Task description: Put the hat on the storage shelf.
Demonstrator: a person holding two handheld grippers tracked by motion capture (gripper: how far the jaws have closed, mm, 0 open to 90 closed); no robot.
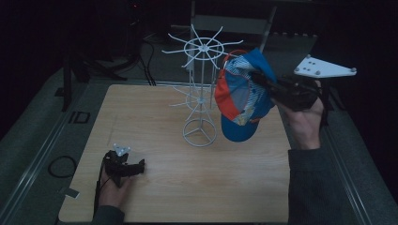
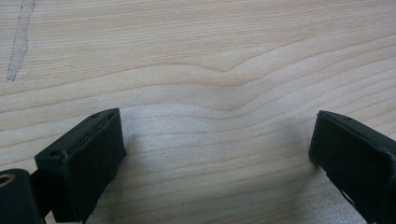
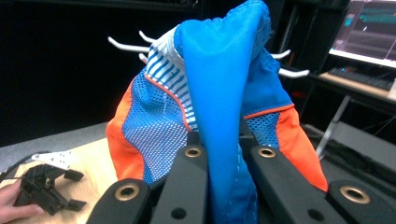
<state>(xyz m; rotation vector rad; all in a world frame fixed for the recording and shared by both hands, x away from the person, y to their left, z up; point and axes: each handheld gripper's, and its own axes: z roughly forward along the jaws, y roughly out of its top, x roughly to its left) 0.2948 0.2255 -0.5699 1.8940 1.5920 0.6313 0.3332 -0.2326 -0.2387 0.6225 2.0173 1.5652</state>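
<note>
Around the pale wooden table [image 1: 155, 187] (grain visible) lies darkness.

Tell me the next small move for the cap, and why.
Probably ease the cap toward the white wire rack and lift it over an upper prong. The right gripper is shut on its blue fabric, and the cap hangs beside the rack's top ring, hooked on nothing yet.

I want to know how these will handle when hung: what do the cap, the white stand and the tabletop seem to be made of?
The cap looks like soft fabric: smooth blue cloth that folds where the right gripper pinches it, with open mesh panels. The stand seems thin metal wire coated matte white, judging by its slender rods and hooks. The tabletop shows pale wood grain, possibly laminate.
</note>
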